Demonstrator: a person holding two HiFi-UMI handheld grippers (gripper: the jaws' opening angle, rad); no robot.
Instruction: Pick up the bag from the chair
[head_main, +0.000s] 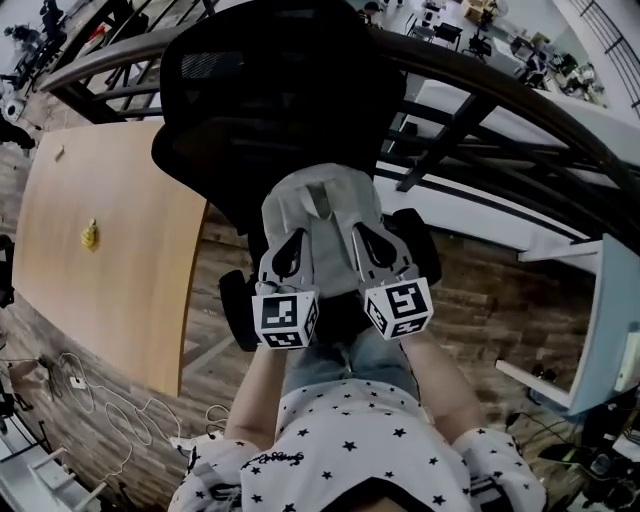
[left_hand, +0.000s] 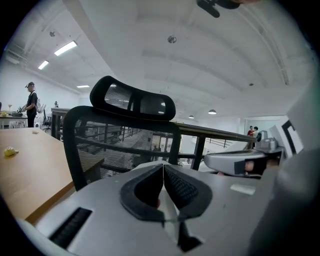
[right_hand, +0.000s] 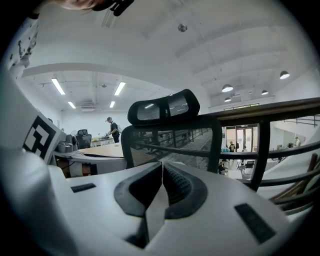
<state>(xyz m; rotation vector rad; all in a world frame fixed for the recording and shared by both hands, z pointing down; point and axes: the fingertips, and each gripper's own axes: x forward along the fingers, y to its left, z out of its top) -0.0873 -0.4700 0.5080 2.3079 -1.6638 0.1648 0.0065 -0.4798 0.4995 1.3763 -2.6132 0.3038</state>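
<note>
A grey bag (head_main: 322, 205) sits upright on the seat of a black mesh office chair (head_main: 270, 90). Both grippers are held side by side just in front of the bag and overlap its lower part in the head view. The left gripper (head_main: 292, 252) is shut with nothing between its pads, and the left gripper view shows its jaws (left_hand: 163, 174) meeting below the chair back (left_hand: 120, 142). The right gripper (head_main: 372, 246) is also shut and empty. Its jaws (right_hand: 162, 172) point at the chair (right_hand: 170, 132). The bag's lower half is hidden behind the grippers.
A wooden table (head_main: 100, 260) with a small yellow object (head_main: 90, 235) stands left of the chair. A dark railing (head_main: 480, 110) runs behind it. Cables (head_main: 90, 400) lie on the floor at lower left. A white desk edge (head_main: 612, 320) is at the right. A person (left_hand: 31, 102) stands far off.
</note>
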